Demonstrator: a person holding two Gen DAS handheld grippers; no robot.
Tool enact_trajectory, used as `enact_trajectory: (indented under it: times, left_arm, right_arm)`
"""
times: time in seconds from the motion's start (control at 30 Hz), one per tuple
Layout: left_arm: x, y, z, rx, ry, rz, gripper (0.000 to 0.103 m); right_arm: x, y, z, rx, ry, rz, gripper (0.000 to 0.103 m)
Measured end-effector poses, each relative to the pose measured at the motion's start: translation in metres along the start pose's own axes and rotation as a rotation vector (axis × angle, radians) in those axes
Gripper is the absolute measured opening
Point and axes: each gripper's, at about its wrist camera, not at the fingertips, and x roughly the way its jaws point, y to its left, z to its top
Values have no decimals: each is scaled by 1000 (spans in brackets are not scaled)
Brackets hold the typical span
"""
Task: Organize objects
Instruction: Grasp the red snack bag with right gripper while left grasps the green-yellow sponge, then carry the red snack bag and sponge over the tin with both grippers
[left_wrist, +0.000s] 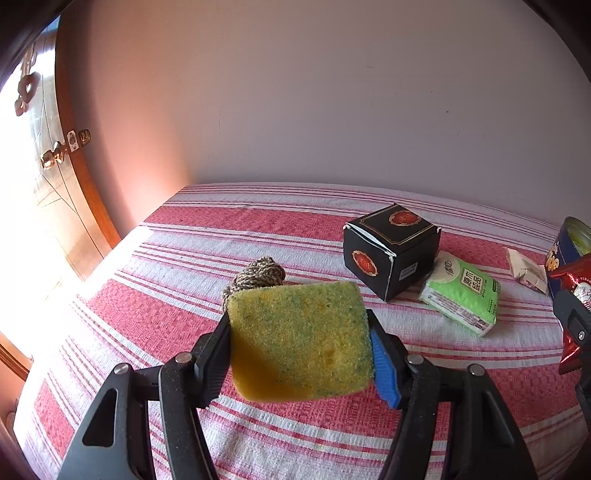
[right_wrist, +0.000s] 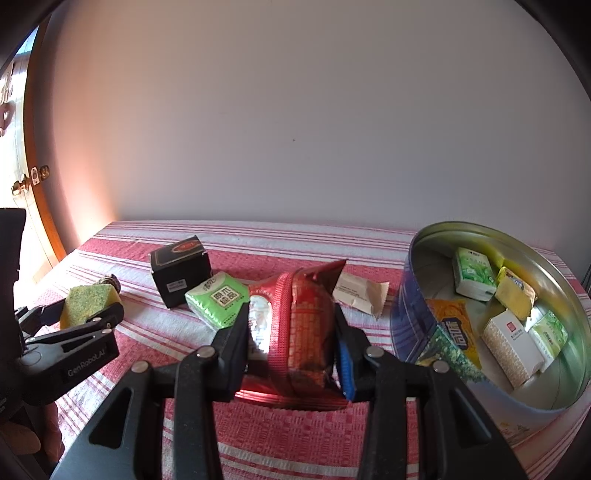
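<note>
My left gripper (left_wrist: 299, 343) is shut on a yellow-green sponge (left_wrist: 299, 339) and holds it above the striped cloth; it also shows at the left of the right wrist view (right_wrist: 86, 308). My right gripper (right_wrist: 291, 332) is shut on a red snack packet (right_wrist: 306, 328), held above the cloth just left of the round tin (right_wrist: 413, 295). The tin holds several small packs and boxes. A black box (left_wrist: 391, 251), a green tissue pack (left_wrist: 461, 295) and a beige sachet (left_wrist: 526, 271) lie on the cloth. A coil of rope (left_wrist: 258, 277) lies behind the sponge.
The red-and-white striped cloth (left_wrist: 184, 266) covers the table, which stands against a plain wall. A wooden door with a brass knob (left_wrist: 51, 157) is at the left. The tin's edge and the right gripper with its red packet (left_wrist: 570, 295) show at the right edge of the left wrist view.
</note>
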Motion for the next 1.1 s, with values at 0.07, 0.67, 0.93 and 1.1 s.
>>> enact_trajectory:
  times: [0.07, 0.67, 0.93, 1.1]
  left_arm:
    - [-4, -3, -1, 3, -15, 8, 67]
    - [-15, -27, -15, 6, -35, -8, 67]
    - [-24, -38, -22, 1, -28, -45, 67]
    - [-27, -39, -25, -22, -25, -56, 67]
  right_arm:
    - [-2, 0, 0, -6, -7, -1, 40]
    - [-16, -13, -3, -20, -36, -5, 40]
    - [-23, -29, -7, -25, -39, -13, 40]
    - [-30, -38, -8, -21, -50, -14, 40]
